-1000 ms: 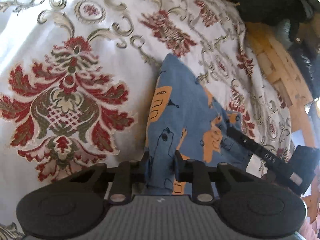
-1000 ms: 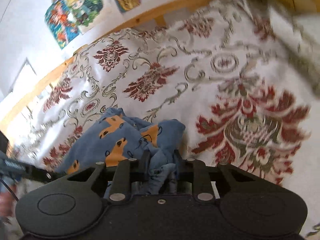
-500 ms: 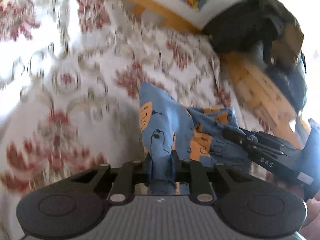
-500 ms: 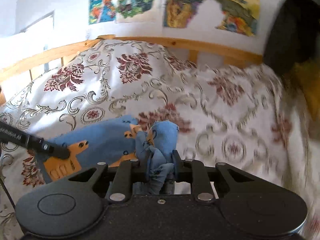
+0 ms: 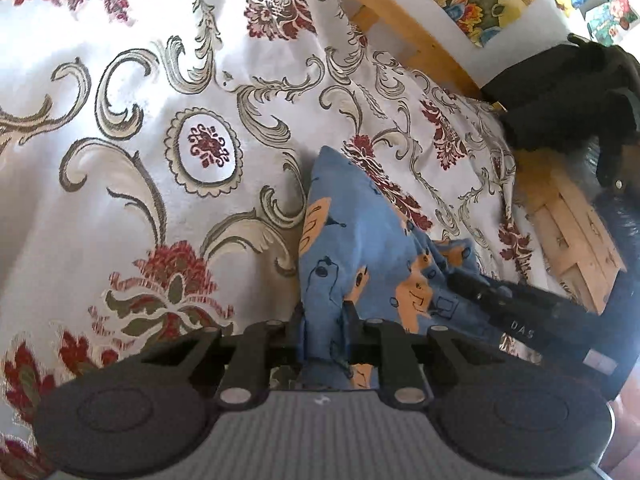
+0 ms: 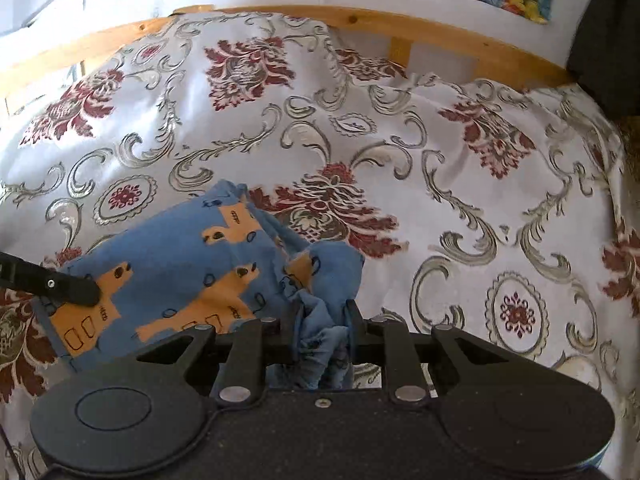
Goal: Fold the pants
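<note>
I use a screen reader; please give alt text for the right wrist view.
The right gripper pinches bunched blue cotton pants with orange animal prints over a cream bedspread with red floral scrolls; the left gripper's black tip holds their far edge.

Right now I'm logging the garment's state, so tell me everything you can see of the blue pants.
The pants are small, soft blue cloth printed with orange animal shapes and dark outlines. They are rumpled, not yet neatly folded, over the floral bedspread. The left gripper pinches one bunched edge, the right gripper another, so the cloth spans between them.
</note>
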Available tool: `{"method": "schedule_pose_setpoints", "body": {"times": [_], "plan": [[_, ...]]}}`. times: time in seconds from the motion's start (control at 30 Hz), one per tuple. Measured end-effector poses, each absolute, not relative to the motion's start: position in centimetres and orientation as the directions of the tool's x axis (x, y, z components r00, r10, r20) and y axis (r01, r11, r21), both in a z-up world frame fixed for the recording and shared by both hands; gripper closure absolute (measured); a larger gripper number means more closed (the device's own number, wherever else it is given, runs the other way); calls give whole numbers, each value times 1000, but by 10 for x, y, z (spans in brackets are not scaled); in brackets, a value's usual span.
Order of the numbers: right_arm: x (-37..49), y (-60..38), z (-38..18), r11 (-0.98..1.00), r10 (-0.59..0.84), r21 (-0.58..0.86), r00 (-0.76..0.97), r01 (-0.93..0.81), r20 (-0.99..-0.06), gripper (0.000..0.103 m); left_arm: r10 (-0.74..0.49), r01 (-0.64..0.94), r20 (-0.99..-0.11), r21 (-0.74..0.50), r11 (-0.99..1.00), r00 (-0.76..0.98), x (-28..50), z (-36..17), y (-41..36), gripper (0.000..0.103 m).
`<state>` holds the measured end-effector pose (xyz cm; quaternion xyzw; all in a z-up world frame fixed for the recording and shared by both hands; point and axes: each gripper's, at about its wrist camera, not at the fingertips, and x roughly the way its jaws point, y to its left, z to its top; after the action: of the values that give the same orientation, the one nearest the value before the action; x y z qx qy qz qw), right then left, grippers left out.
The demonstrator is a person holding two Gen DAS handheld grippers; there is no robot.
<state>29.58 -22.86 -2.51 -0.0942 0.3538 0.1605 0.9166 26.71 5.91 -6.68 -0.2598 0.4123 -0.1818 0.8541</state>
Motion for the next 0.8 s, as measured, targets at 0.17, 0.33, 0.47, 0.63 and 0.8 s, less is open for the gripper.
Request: {"method": "schedule_pose_setpoints", "body": {"times": [0.17,0.33,0.47,0.63,0.8], "plan": [[296,-233,-26,936,232,-41,699,-350,-677,81,-524,104,-612,-587,803,593,267,-68,60,84],[296,-231,-26,936,227,-47,700,-348,-678,81,-528,95,-612,-596,797,589,270,-67,59,84],[296,-231,-26,936,226,-48,702,-347,-675,80,-521,99,-616,-586,804,590,268,-68,59,83],[295,-233,-26,942,214,-50,708,-332,-673,61,-494,93,-635,-556,826,594,266,-64,57,59],[270,-240,-16,952,214,-35,743,-304,-634,30,-451,75,-639,-526,847,623,258,-52,61,29]]}}
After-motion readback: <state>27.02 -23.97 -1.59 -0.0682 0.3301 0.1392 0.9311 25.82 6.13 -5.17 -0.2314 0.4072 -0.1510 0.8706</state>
